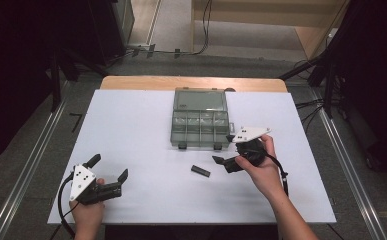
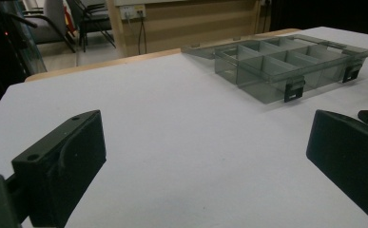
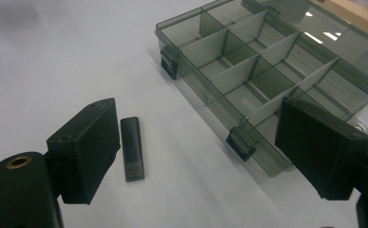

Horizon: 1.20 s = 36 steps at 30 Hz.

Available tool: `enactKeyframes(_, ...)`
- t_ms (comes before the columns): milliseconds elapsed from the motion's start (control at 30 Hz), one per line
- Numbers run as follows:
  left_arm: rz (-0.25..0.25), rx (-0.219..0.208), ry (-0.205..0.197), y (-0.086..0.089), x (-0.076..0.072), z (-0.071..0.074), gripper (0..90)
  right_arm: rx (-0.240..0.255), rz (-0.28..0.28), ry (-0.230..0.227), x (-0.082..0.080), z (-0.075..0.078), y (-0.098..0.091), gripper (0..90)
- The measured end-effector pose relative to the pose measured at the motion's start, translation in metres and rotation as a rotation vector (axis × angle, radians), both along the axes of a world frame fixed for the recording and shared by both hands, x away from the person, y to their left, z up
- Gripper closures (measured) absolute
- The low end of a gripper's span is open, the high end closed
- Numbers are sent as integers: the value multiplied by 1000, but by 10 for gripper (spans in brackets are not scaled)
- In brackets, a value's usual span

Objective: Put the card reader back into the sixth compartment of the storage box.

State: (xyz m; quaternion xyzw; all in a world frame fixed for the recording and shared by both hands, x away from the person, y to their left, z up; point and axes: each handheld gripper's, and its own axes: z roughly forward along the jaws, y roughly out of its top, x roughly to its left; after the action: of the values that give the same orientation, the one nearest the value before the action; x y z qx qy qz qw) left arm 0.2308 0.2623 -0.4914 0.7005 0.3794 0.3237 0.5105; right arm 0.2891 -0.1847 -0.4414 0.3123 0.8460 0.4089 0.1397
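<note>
High view: right gripper (image 1: 224, 148) beside stick (image 1: 200, 171).

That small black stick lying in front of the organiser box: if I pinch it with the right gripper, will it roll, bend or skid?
The black stick looks flat-sided and rectangular, so it probably won't roll. It seems rigid, likely hard plastic, so bending is unlikely. It lies low on the smooth white table, so it may skid if the right gripper nudges one end first.
</note>
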Motion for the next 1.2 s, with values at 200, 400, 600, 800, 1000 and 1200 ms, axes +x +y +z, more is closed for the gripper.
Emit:
enactKeyframes(200,0,0,0,0,0,0,0,-17,34,28,1,-2,8,137)
enactKeyframes(400,0,1,0,0,0,0,0,-54,76,58,2,-6,19,187)
enactKeyframes(600,-1,0,0,0,0,0,0,-91,78,91,2,-13,30,332)
enactKeyframes(800,-1,0,0,0,0,0,0,-118,83,113,5,-19,36,419)
enactKeyframes(1000,-3,3,-1,0,0,0,0,-132,124,158,7,-25,40,444)
enactKeyframes(1200,-3,5,-1,0,0,0,0,-167,152,178,9,-34,48,481)
